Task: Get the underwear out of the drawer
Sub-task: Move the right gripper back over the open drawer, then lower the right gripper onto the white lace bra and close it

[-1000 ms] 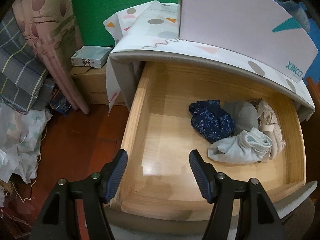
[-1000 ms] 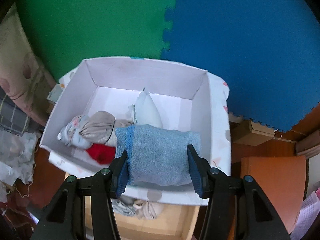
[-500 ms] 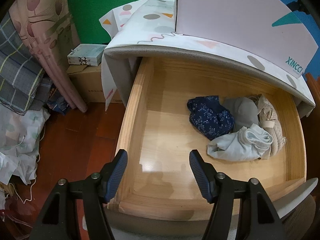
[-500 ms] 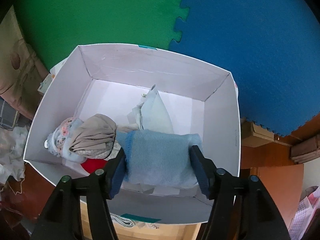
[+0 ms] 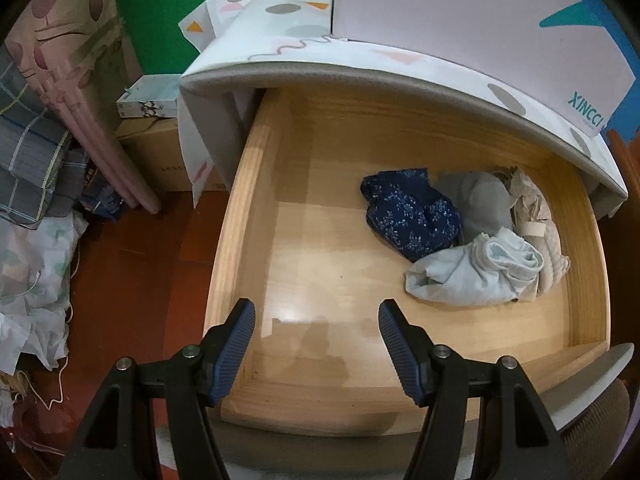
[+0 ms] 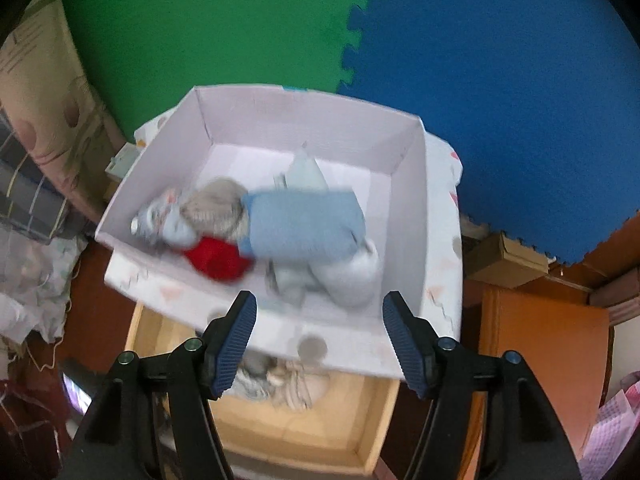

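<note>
Now both of our grippers are empty, one above the drawer, one above the box.

Our left gripper [image 5: 316, 344] hangs over the near left part of the wooden drawer [image 5: 228, 264], its jaws standing apart with only bare drawer floor between them. The underwear left in the drawer lies bunched at the right side: a dark blue flowered piece [image 5: 412, 212], a grey piece [image 5: 480, 200], a beige piece [image 5: 536, 224] and a pale blue piece [image 5: 472, 272], all touching one another. Our right gripper [image 6: 318, 334] is over the white box [image 6: 404, 216] that sits on top of the cabinet above the drawer; its jaws are apart and hold nothing. A folded light blue piece [image 6: 304, 228] lies in the box beside a red piece [image 6: 216, 258] and other bundled underwear; that view is blurred.
</note>
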